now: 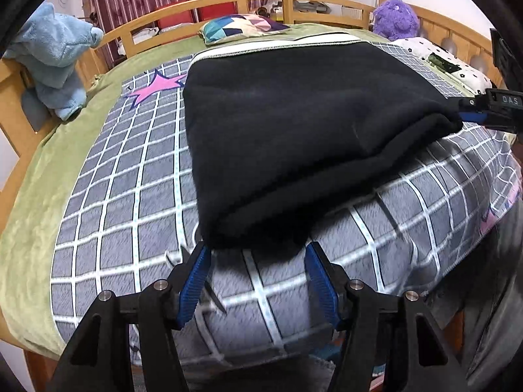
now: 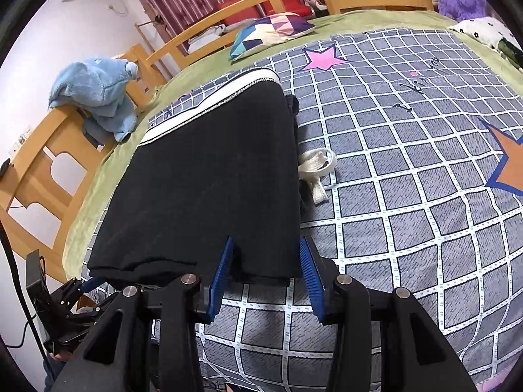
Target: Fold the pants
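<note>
The black pants (image 1: 294, 124) lie folded on the grey checked blanket (image 1: 130, 179), with a white waistband (image 1: 278, 47) at the far edge. In the right wrist view the pants (image 2: 202, 183) have a white drawstring (image 2: 315, 166) sticking out at the right side. My left gripper (image 1: 256, 251) is open, its blue pads either side of the near left corner of the pants. My right gripper (image 2: 266, 245) is open around the near right corner; it also shows in the left wrist view (image 1: 474, 116) at the pants' right corner.
A patchwork pillow (image 1: 242, 27), a purple plush toy (image 1: 395, 19) and a blue plush toy (image 1: 52, 55) sit around the bed. A wooden bed rail (image 1: 228, 3) runs along the far side. A spotted pillow (image 1: 441, 62) lies at the right.
</note>
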